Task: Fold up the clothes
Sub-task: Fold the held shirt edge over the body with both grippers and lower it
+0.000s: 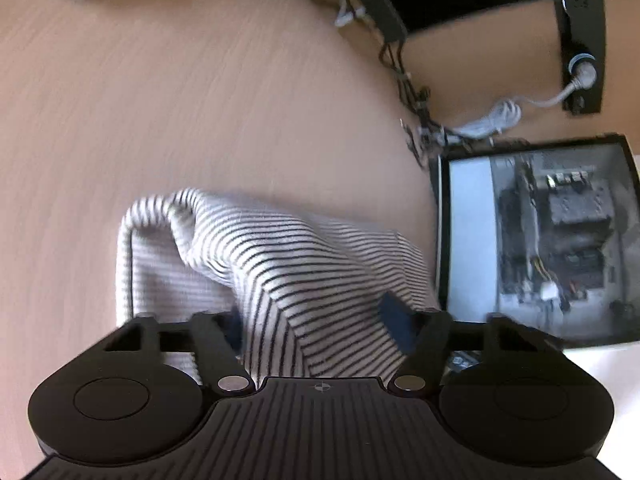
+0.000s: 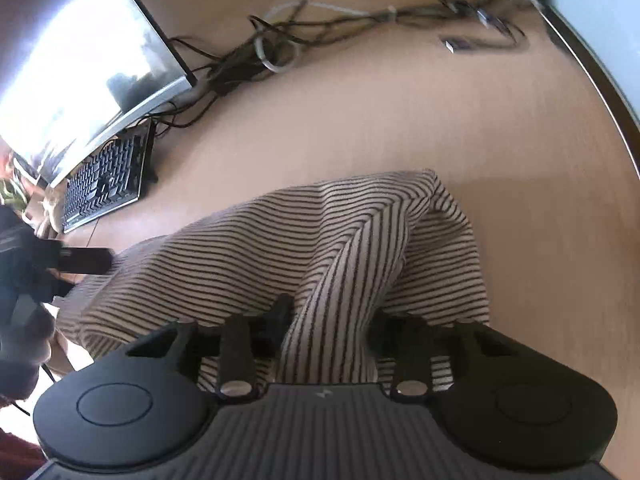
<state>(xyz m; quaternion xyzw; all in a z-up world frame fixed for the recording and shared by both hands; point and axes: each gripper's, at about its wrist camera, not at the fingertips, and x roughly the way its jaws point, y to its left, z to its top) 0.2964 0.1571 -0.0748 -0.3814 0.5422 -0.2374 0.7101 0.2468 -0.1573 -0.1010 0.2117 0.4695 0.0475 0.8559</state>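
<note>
One striped garment (image 1: 304, 264); two tools (image 1: 320, 320) (image 2: 328, 328); one keyboard (image 2: 104, 180); one monitor (image 2: 80, 60)

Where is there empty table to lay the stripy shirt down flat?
The widest bare patch of light wooden table lies beyond the black-and-white striped shirt, which both tools hold bunched. In the right wrist view, bare wood runs between shirt and tangled cables. It is crowded near the open computer case, black keyboard and monitor.
</note>
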